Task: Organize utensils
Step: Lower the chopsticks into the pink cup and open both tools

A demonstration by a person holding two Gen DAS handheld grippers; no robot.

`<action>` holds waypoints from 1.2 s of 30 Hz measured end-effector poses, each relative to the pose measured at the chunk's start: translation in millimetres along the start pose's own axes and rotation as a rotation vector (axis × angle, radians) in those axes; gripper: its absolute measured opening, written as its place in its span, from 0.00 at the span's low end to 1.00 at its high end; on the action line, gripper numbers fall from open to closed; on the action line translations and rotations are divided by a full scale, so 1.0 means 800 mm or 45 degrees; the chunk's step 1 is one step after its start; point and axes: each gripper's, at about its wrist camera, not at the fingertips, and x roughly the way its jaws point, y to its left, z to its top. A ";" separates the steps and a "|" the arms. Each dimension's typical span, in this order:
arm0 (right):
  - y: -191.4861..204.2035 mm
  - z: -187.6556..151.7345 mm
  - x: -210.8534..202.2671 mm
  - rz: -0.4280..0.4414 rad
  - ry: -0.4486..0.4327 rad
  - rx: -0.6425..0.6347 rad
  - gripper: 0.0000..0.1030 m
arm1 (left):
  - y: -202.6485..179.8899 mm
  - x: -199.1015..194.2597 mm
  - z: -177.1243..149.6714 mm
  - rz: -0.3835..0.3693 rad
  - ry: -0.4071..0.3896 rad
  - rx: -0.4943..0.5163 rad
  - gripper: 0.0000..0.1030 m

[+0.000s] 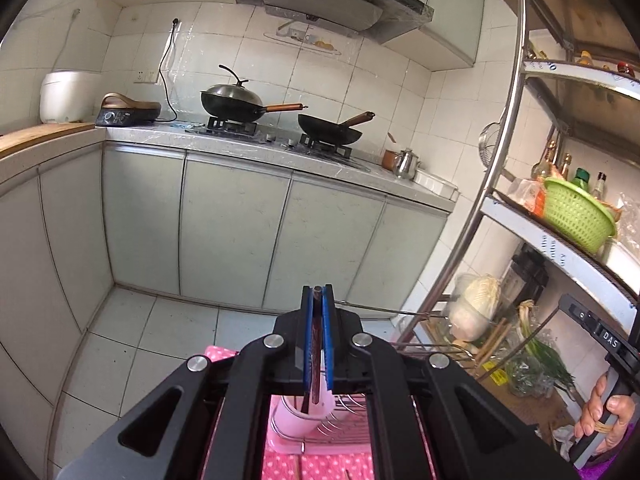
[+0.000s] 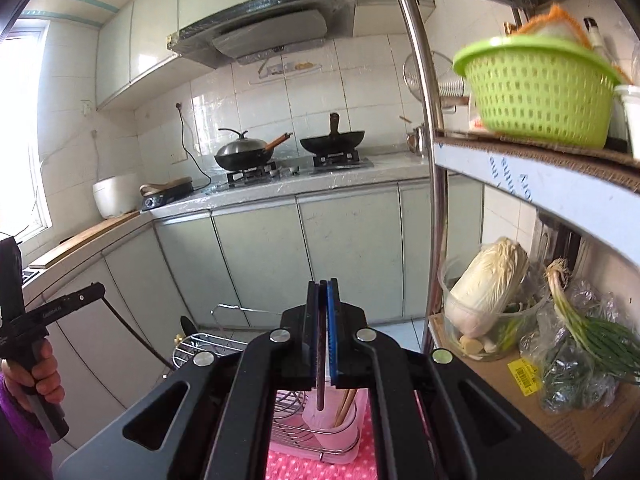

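My left gripper (image 1: 317,293) is shut on a dark chopstick (image 1: 316,360) that runs between its blue pads and hangs down over a pink utensil cup (image 1: 296,416). The cup stands in a wire dish rack (image 1: 344,412) on a pink tray. My right gripper (image 2: 323,285) is likewise shut on a dark chopstick (image 2: 320,376), its lower end hanging just above the pink cup (image 2: 336,428). Wooden chopsticks (image 2: 346,404) stand in that cup. The wire rack (image 2: 200,344) shows to the left of the right gripper.
A pink dotted cloth (image 1: 320,468) lies under the tray. A steel shelf unit (image 2: 430,184) at the right holds a green basket (image 2: 536,92), a cabbage (image 2: 486,280) and green onions (image 2: 596,336). Cabinets and a stove with two woks (image 1: 232,104) lie ahead. A hand (image 1: 600,420) holds the other gripper's handle.
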 end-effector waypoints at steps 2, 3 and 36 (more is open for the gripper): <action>-0.003 -0.005 0.011 -0.002 0.025 0.006 0.04 | 0.000 0.015 -0.002 0.014 0.022 0.005 0.04; -0.006 -0.009 0.018 -0.003 0.044 0.011 0.04 | 0.001 0.023 -0.004 0.020 0.038 0.006 0.04; -0.023 -0.086 0.087 -0.021 0.332 0.093 0.09 | 0.012 0.104 -0.079 0.057 0.302 -0.029 0.14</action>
